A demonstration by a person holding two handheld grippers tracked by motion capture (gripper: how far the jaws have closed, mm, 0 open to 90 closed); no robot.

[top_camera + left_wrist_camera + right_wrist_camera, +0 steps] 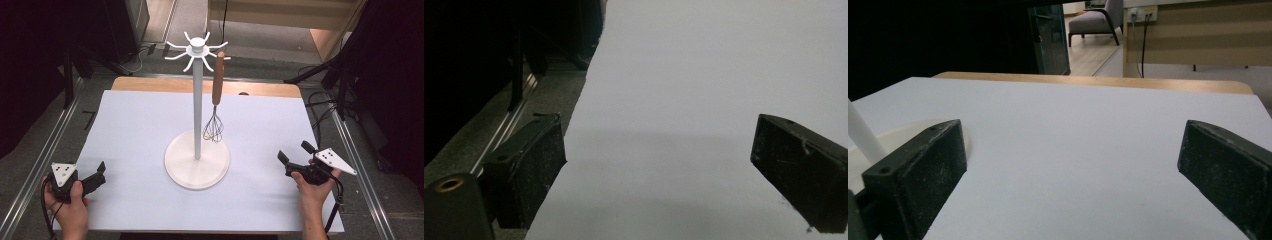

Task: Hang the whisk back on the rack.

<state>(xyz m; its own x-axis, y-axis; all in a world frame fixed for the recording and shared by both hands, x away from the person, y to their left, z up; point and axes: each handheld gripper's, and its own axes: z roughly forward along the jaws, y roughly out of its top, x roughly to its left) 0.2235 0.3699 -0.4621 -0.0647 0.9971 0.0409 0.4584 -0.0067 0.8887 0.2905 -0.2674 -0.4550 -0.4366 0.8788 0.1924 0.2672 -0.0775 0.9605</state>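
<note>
— State of each claw?
— Left claw [100,172] and right claw [295,151]: jaws apart, nothing between them, both low at the near corners of the surface [130,130].
— The whisk [215,100]?
— Hanging from a hook of the white stand [197,155] at centre, well apart from both claws, nearer the right.
— Differences between views?
— The right gripper view catches the stand's base [903,132] and pole; the left gripper view shows bare sheet and floor rail.
</note>
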